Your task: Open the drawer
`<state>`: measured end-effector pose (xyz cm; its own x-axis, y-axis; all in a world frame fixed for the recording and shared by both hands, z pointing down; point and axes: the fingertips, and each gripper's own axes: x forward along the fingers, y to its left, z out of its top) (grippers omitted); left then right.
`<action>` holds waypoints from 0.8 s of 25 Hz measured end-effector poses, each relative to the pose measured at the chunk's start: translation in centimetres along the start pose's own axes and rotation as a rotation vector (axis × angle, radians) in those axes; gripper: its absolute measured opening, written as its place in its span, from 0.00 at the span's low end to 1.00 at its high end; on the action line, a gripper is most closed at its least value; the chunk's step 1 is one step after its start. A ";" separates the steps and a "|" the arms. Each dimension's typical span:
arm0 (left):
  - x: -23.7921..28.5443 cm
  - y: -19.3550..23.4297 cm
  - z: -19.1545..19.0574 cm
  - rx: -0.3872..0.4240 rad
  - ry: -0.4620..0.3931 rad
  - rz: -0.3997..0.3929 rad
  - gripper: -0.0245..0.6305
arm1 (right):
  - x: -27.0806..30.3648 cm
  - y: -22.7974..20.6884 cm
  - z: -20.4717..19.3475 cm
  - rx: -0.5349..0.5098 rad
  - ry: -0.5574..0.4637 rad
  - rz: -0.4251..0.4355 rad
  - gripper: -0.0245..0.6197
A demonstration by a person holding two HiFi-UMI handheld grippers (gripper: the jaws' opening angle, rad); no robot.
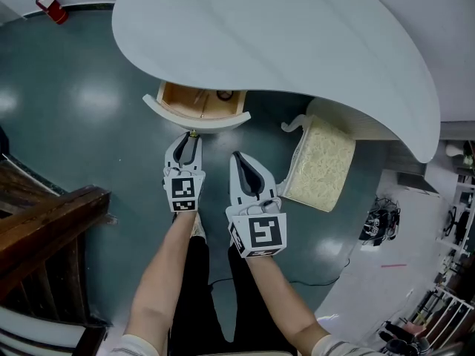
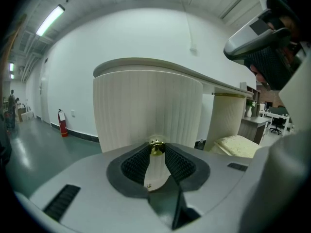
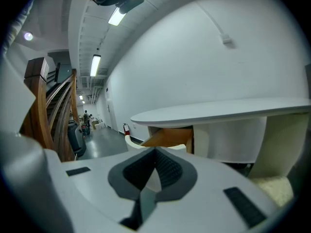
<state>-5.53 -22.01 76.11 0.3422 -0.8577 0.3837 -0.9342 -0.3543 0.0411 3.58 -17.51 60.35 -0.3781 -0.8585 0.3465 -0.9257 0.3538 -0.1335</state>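
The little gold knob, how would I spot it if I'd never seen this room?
Find the big white curved desk top. Under its edge a drawer with a wooden inside sticks out. The gold knob sits on its white front, the only shiny yellow bit, pinched by the left gripper.

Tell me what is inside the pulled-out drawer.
The drawer shows a wooden floor and one small dark ring-shaped item at the back, too small to identify. The white desktop covers the rest of the drawer's depth.
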 end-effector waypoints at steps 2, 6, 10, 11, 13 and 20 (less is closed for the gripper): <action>-0.6 0.0 -0.3 0.004 0.002 -0.008 0.20 | 0.0 0.3 -0.2 0.001 0.004 0.003 0.06; -2.0 -0.2 -1.1 -0.006 0.005 -0.003 0.20 | -0.2 0.6 -0.4 0.004 0.006 0.004 0.06; -3.2 -0.5 -1.5 -0.012 0.008 0.001 0.20 | -0.6 1.0 -0.2 -0.001 0.006 0.011 0.06; -3.5 -0.5 -1.6 -0.010 0.009 -0.001 0.20 | -0.7 1.2 -0.3 -0.001 0.007 0.011 0.06; -3.9 -0.5 -1.9 0.000 0.013 -0.009 0.20 | -0.9 1.3 -0.3 0.001 0.009 0.010 0.06; -5.9 -1.0 -2.9 -0.003 0.022 -0.009 0.20 | -1.7 1.3 -0.5 0.001 0.013 0.007 0.06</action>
<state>-6.89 -15.54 76.50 0.3485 -0.8460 0.4035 -0.9314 -0.3609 0.0478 3.08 -15.36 60.06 -0.3844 -0.8510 0.3577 -0.9231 0.3592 -0.1373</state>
